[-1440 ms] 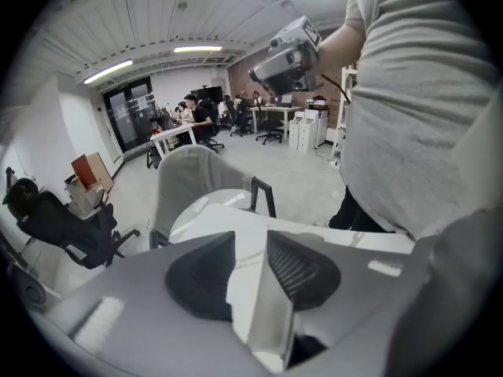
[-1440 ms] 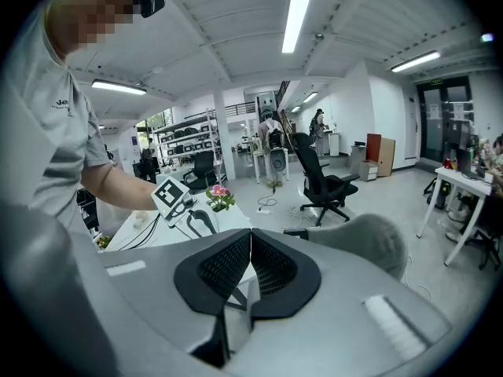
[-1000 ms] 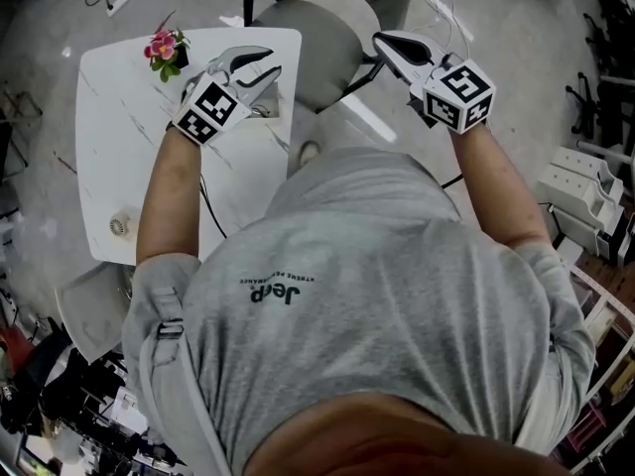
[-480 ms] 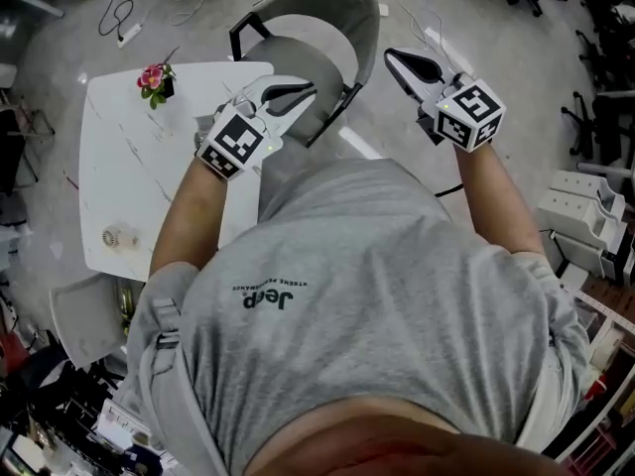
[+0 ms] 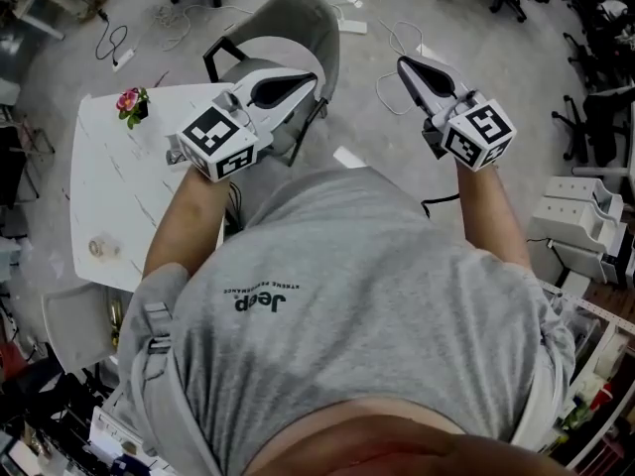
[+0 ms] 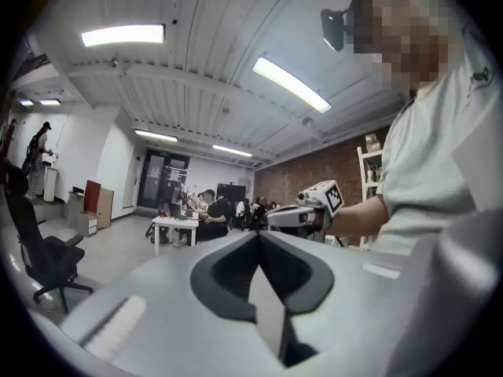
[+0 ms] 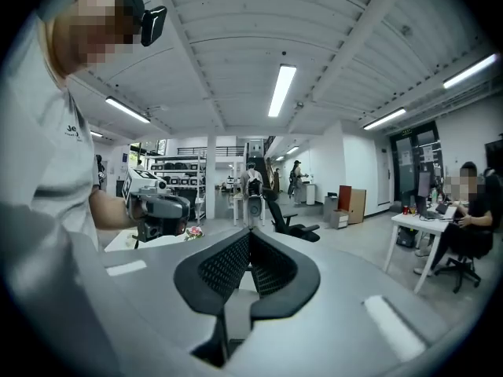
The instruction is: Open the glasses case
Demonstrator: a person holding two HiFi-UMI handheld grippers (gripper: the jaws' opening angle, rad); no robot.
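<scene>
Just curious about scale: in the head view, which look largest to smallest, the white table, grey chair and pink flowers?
1. white table, largest.
2. grey chair, somewhat smaller, though partly covered.
3. pink flowers, smallest by far.

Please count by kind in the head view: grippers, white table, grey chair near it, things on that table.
Grey hand-held grippers with marker cubes: 2 (left hand-held gripper, jaws just closing, nothing between; right hand-held gripper)
White marbled table: 1
Grey curved-back chair: 1
Pink flowers in small pot: 1
Small pale round object: 1
Total: 6
</scene>
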